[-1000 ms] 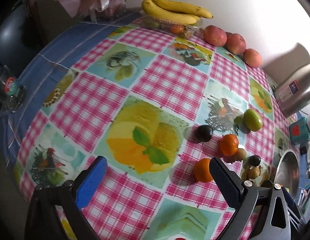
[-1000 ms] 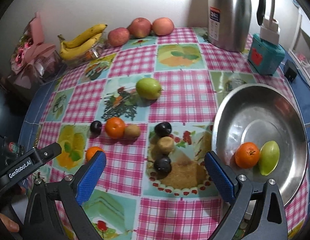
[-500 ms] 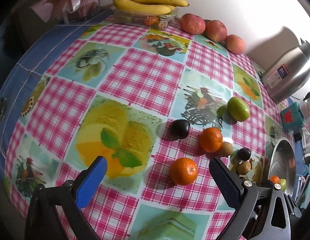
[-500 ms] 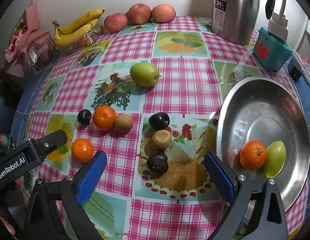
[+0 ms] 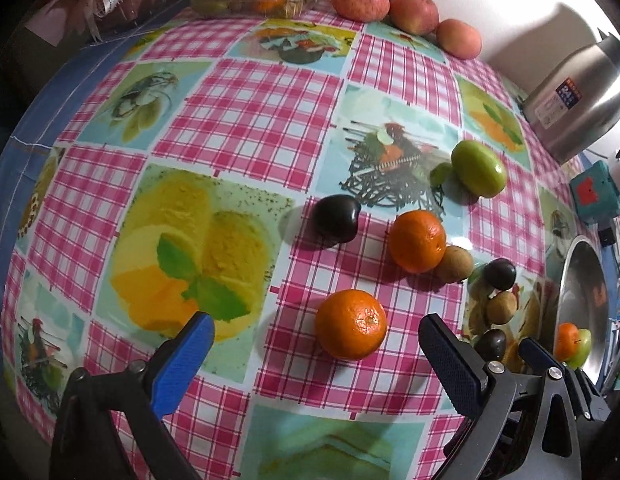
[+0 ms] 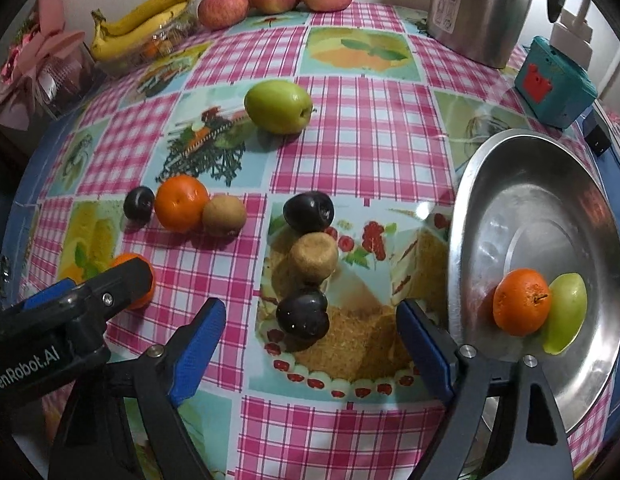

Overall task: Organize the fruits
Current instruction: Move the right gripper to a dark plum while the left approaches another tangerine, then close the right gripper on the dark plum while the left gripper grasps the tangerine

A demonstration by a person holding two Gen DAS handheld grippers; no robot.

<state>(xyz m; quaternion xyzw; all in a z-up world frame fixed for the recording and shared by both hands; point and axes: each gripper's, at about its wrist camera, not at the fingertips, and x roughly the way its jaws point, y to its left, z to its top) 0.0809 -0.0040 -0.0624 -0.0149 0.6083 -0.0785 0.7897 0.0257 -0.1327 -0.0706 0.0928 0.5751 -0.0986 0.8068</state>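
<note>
Your left gripper (image 5: 316, 346) is hanging with its blue-padded fingers spread wide on either side of a round orange mandarin (image 5: 351, 324), the pads clear of the fruit. That mandarin is sitting on the pink-checked picture-print tablecloth (image 5: 246, 120), its skin glossy and dimpled, its small stem scar facing up.

Your right gripper (image 6: 310, 340) is closing its jaws, with a shiny dark purple plum (image 6: 302, 314) between the pads but not pressed by them. The plum is lying at the near end of a short row, touching a dull tan-brown kiwi (image 6: 313, 257), with a second dark plum (image 6: 308, 212) beyond it.

To the right, a round stainless steel bowl (image 6: 550, 184) is holding one orange mandarin (image 6: 521, 301) and a pale green oval fruit (image 6: 566, 312), touching each other.
</note>
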